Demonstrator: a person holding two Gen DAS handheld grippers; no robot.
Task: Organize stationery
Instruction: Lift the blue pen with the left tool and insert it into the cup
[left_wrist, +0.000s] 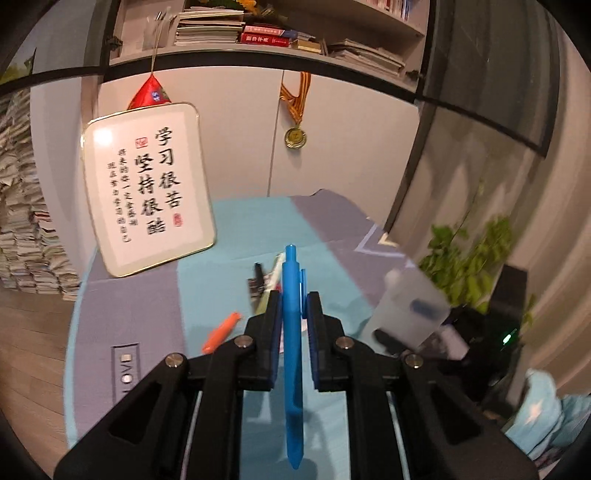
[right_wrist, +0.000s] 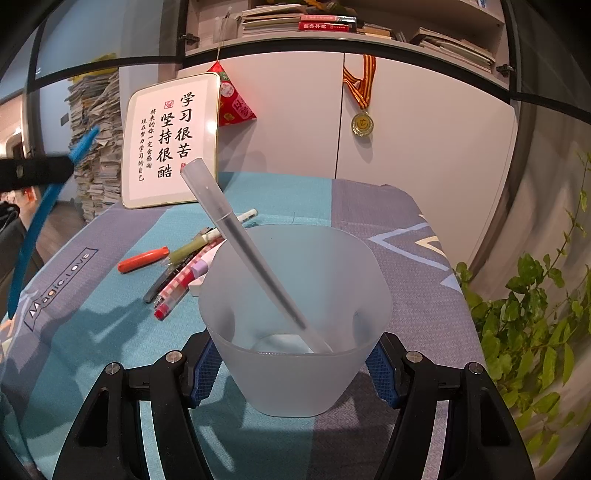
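My left gripper (left_wrist: 294, 301) is shut on a blue pen (left_wrist: 293, 354), lifted above the table; the pen runs lengthwise between the pads and sticks out past the tips. From the right wrist view that blue pen (right_wrist: 35, 225) hangs at the far left under the left gripper (right_wrist: 68, 162). My right gripper (right_wrist: 295, 365) is shut on a frosted plastic cup (right_wrist: 295, 317) with a translucent grey pen (right_wrist: 240, 243) leaning inside. The cup (left_wrist: 410, 314) shows blurred at the right of the left wrist view. Several pens (right_wrist: 184, 266) and an orange marker (right_wrist: 142, 260) lie on the cloth.
A teal and grey cloth (right_wrist: 388, 229) covers the table. A framed calligraphy sign (right_wrist: 171, 140) leans against white cabinets at the back, with a medal (right_wrist: 362, 123) hanging on a door. A leafy plant (right_wrist: 535, 314) stands off the right edge. Paper stacks (right_wrist: 98, 144) rise at left.
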